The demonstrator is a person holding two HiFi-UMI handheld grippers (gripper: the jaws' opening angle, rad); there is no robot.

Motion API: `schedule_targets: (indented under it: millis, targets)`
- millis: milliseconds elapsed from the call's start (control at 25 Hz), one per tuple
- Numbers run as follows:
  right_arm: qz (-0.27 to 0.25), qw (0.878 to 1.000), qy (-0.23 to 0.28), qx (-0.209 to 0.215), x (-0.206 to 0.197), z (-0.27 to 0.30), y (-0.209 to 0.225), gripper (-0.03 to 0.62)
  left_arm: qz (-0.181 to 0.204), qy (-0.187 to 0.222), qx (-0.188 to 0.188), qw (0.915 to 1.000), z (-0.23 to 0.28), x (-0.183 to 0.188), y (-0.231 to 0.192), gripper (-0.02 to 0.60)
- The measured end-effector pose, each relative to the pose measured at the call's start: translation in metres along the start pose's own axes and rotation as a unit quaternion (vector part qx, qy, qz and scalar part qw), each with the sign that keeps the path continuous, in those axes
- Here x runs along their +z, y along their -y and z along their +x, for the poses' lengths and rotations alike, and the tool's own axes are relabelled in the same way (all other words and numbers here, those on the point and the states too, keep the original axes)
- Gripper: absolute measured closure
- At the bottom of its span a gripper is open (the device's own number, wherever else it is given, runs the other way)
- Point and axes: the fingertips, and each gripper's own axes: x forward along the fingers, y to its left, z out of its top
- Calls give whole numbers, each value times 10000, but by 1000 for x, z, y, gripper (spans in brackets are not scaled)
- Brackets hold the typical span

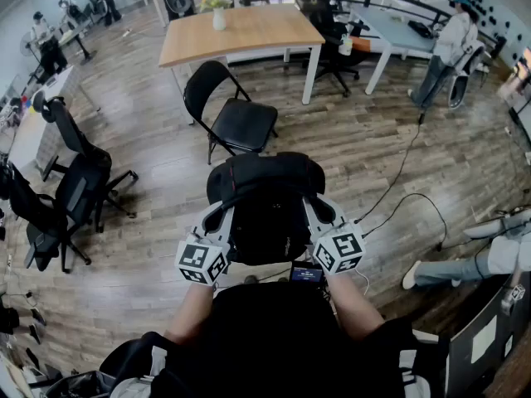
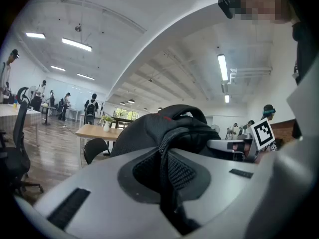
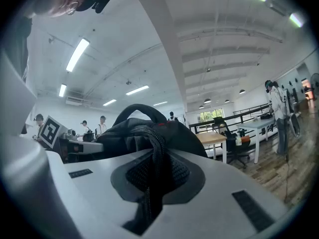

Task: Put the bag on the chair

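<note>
**A:** So, how are the arms set?

**B:** Both reach forward from the chest, roughly level and parallel: left forearm, right forearm. The left gripper and right gripper point away from the person, one at each side of the bag.

**A:** Are they gripping it?

**B:** Yes. The left jaws are pinched on the left strap and the right jaws on the right strap. In each gripper view, black webbing runs straight through the narrow gap between the jaws.

**A:** And where's the bag?

**B:** It's up in the air between the two grippers, above the floor and close in front of the person. The chair stands beyond it, apart. The bag isn't on the seat yet.

**A:** Any writing or brand?

**B:** The left cube and right cube carry black-and-white square markers, patterns rather than words. A small red mark sits near the bag's top, too small to read.
</note>
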Motion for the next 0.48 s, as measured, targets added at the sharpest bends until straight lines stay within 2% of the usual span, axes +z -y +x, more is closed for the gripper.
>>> schedule_targets:
  millis: [480]
  targets:
    - [-13, 10000, 16, -75, 4, -8, -17, 562, 159, 123, -163, 9997, -16, 10, -1, 561]
